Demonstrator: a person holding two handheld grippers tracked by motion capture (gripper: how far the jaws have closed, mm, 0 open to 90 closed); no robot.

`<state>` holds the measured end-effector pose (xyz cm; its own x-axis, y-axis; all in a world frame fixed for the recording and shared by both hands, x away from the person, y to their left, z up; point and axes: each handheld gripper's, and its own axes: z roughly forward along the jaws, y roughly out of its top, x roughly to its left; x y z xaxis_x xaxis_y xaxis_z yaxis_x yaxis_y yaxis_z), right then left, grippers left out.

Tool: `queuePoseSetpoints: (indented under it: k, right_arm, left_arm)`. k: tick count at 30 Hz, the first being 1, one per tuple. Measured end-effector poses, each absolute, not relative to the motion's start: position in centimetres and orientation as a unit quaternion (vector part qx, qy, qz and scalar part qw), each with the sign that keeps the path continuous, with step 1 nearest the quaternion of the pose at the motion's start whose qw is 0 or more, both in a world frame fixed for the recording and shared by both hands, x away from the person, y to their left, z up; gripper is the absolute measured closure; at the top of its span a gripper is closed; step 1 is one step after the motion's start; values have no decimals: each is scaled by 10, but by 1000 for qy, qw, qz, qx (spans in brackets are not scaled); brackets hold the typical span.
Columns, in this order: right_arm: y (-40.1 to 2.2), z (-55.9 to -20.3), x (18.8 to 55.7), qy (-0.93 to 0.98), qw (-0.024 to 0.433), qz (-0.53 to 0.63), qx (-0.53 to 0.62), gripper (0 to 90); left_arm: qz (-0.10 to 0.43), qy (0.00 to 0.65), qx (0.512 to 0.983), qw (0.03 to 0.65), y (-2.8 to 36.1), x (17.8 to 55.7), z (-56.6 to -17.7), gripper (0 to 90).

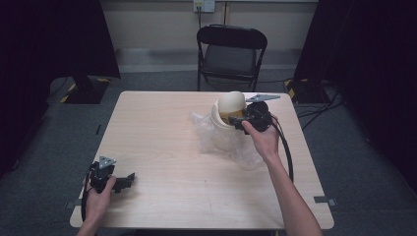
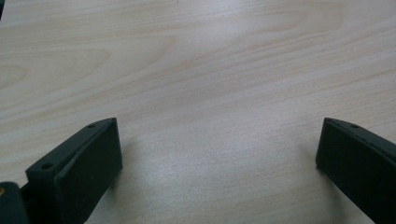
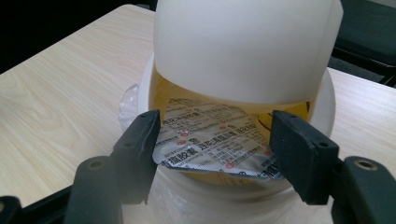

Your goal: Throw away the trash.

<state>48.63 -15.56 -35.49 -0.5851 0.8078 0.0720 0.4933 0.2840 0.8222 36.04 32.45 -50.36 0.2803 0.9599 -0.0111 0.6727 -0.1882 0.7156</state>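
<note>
Right tool (image 3: 212, 154) pinches a flat silver foil packet (image 3: 212, 142) at a round white bin (image 3: 243, 51).

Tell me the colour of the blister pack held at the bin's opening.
Silver foil with dark and red print, clearest in the right gripper view: blister pack.

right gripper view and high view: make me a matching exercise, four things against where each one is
Things:
1. silver foil blister pack
2. white swing-lid bin
3. black folding chair
4. left gripper

Places:
A. beyond the table's far edge
B. near the table's front left corner
C. between the right gripper's fingers, at the bin's opening
D. on crumpled clear plastic, right of the table's middle

Pairs: 1-C, 2-D, 3-A, 4-B
</note>
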Motion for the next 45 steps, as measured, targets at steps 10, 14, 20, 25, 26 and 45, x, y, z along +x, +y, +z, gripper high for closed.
queuePoseSetpoints:
  k: [10, 14, 20, 25, 26, 45]
  right_arm:
    - [-157, -356, 486, 777, 173, 434, 422, 311]
    - [-158, -355, 484, 775, 174, 437, 422, 302]
    - [-164, -353, 480, 768, 176, 448, 423, 260]
    - [-167, -354, 479, 766, 186, 444, 426, 193]
    - [-167, -356, 478, 767, 186, 444, 424, 168]
    - [-190, -365, 460, 755, 198, 446, 437, 140]
  left_arm:
    - [230, 555, 736, 313, 324, 360, -503, 0]
    - [229, 555, 736, 313, 324, 360, -504, 0]
    - [230, 555, 736, 313, 324, 360, -503, 0]
    - [230, 555, 736, 313, 324, 360, -503, 0]
    - [230, 555, 736, 313, 324, 360, -503, 0]
    - [229, 554, 737, 312, 324, 360, -503, 0]
